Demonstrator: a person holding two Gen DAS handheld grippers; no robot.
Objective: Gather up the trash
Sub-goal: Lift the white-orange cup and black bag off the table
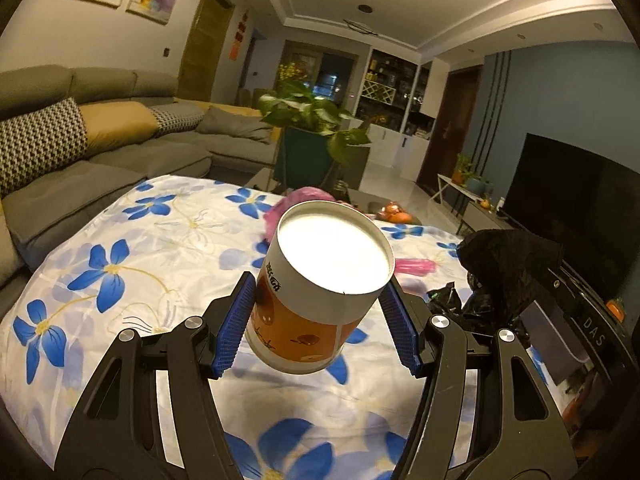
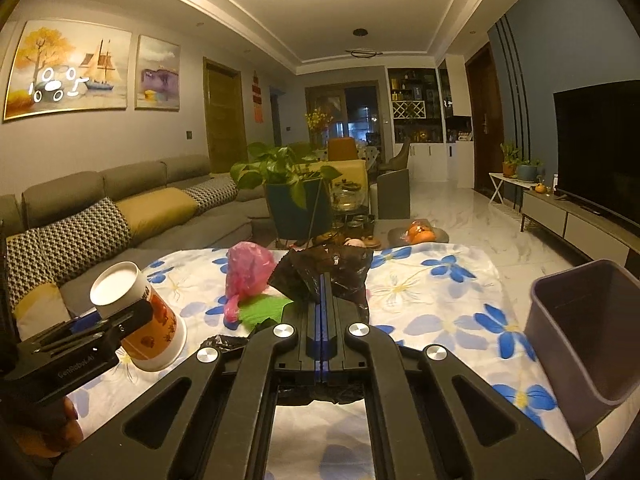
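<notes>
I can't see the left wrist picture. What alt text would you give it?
A hand-held gripper with blue pads holds a tilted orange-and-white paper cup above a table with a blue-flowered cloth. A black plastic bag is at right; a grey sofa stands behind.

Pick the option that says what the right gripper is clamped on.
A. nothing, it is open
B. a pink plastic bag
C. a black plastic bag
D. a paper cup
C: in the right wrist view the right gripper is shut with a crumpled black plastic bag pinched between its fingers, while the paper cup sits in the left gripper and the pink plastic bag lies on the floral cloth.
</notes>
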